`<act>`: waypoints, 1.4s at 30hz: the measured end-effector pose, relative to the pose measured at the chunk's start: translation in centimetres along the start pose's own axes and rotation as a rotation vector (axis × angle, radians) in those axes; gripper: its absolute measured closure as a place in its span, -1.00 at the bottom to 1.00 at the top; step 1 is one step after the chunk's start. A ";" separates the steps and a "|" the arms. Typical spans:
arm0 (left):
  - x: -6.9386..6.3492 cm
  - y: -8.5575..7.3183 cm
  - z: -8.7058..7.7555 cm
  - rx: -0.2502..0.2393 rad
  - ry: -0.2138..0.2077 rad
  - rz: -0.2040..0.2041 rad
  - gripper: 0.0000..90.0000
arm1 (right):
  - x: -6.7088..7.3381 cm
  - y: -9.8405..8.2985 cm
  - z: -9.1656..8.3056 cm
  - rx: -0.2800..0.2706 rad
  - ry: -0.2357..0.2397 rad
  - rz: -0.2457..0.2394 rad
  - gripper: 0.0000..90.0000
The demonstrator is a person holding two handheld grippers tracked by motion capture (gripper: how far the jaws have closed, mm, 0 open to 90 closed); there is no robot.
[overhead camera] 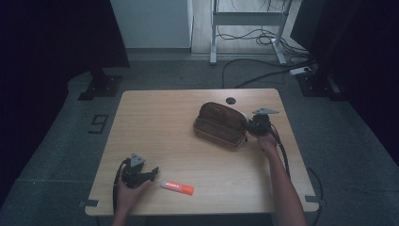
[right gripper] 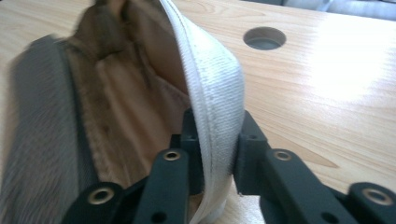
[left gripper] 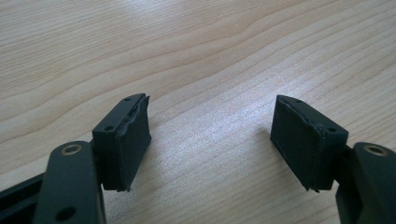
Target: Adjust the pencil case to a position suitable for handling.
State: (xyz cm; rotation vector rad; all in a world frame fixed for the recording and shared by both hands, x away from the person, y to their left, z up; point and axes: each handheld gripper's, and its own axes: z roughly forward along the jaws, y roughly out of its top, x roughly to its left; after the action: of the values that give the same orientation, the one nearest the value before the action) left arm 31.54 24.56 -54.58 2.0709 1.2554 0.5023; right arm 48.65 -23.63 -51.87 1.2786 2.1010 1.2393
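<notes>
From the high view, the brown pouch [overhead camera: 220,125] sits toward the far right part of the counter [overhead camera: 155,122], mouth gaping toward the near side. The right hand-held gripper [overhead camera: 249,125] is at the pouch's right end, right against it. Down at the near left corner the left hand-held gripper [overhead camera: 151,173] rests low, and just beside it, toward the near edge, lies an orange-and-white marker [overhead camera: 177,187], untouched and well apart from the pouch.

Over to the left gripper view: the left hand-held gripper [left gripper: 212,140] has its jaws wide apart, nothing but bare counter [left gripper: 196,56] between them. No marker between the pads, so the pick-up isn't started.

Now the right gripper view: the right hand-held gripper [right gripper: 217,156] is clamped on the white edge band [right gripper: 212,93] of the pouch [right gripper: 116,107], the jaws pinching the fabric from both sides, the lining open to the left. A round hole [right gripper: 265,38] in the counter sits beyond.

My read: the opening is secured, that part's done. Left to do, it seems: grab the marker, carry it over, drop it in.
</notes>
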 end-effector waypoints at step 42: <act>0.0 0.0 0.0 -0.001 0.001 -0.001 -0.38 | 1.5 1.2 -6.3 -0.267 0.201 0.054 0.81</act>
State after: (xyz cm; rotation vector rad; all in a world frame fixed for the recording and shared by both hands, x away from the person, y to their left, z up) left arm 31.53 24.54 -54.59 2.0697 1.2565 0.5030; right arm 44.11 -25.15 -47.35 1.1390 1.9563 1.6692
